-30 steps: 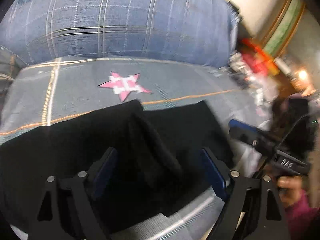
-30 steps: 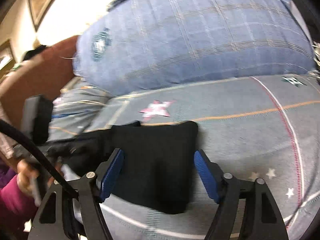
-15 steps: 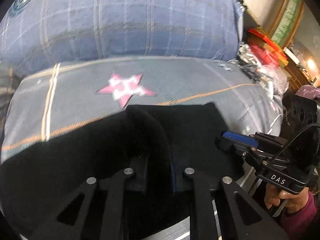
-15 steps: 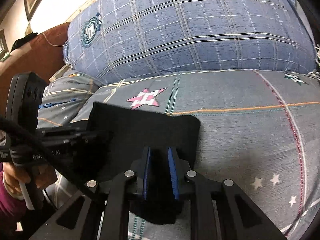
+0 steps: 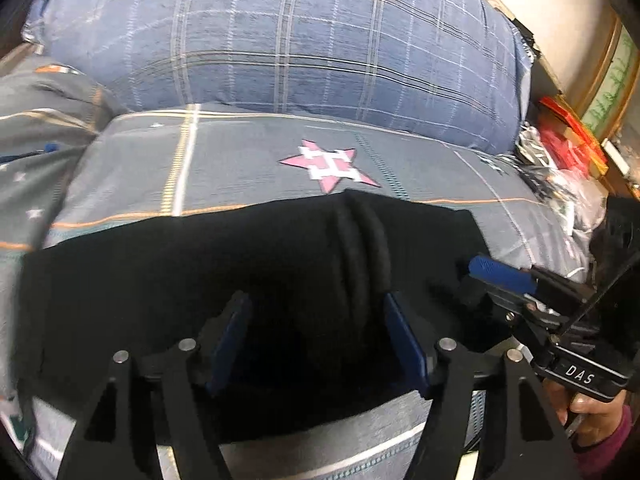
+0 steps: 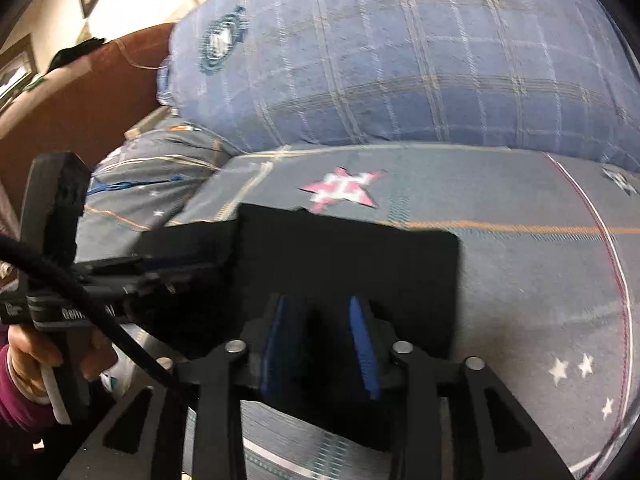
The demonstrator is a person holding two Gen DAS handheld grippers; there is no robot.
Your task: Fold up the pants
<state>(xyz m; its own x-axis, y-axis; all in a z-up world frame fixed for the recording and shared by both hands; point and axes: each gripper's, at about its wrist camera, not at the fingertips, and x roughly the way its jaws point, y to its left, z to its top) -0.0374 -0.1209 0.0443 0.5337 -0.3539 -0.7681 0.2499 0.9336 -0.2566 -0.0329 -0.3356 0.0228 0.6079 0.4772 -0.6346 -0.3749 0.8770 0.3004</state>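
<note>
Black pants (image 5: 200,280) lie on the bed (image 5: 248,168). The left claw (image 5: 320,336) and right claw (image 6: 320,340) are both opening, released, with ridged cloth between their fingers.

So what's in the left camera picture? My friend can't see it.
Black pants lie flat on a grey bedsheet, with a raised ridge of cloth between the opening fingers of the left gripper. The right gripper reaches over the pants' right edge. Behind sit a pink star on the sheet and a blue plaid pillow.
</note>
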